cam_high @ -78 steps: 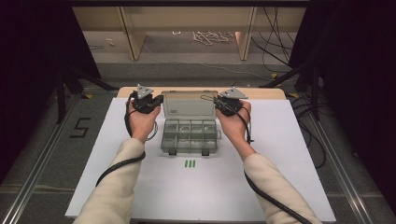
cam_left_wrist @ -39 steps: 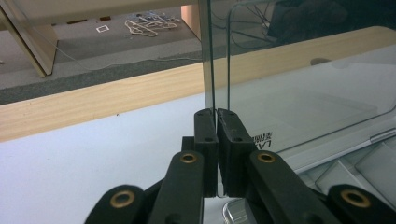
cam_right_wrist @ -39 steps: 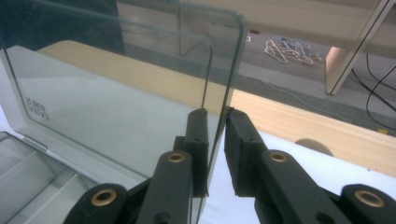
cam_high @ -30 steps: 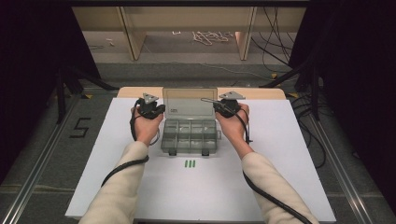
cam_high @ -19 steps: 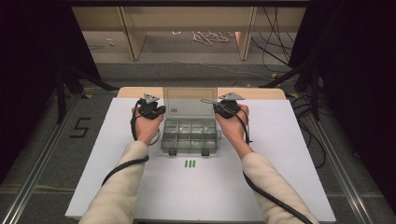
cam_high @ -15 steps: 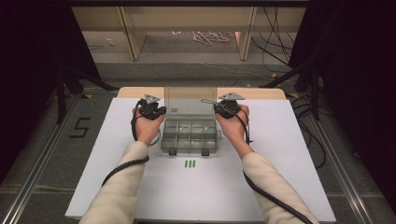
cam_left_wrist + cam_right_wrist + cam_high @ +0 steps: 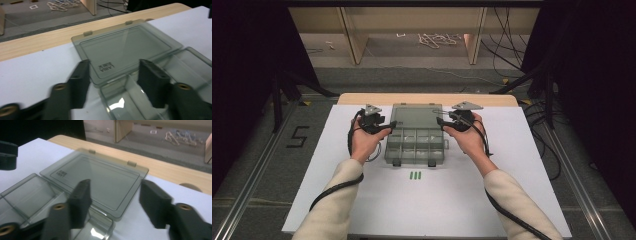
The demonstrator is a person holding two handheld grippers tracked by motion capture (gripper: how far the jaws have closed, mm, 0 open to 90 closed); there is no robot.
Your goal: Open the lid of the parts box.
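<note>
Flanking the clear organizer box (image 7: 416,142) — lid (image 7: 416,116) laid flat back — both grippers' jaws have just spread, gripping nothing.

A dark "5" (image 7: 298,136) stands on the floor left of the table. The lid (image 7: 125,50) carries small embossed lettering (too blurred to read).

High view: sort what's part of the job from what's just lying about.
Job:
- compartment box, lid laid open flat
- left hand-held gripper, open
- right hand-held gripper, open

Lying about:
- green marks
- white cord on the floor
</note>
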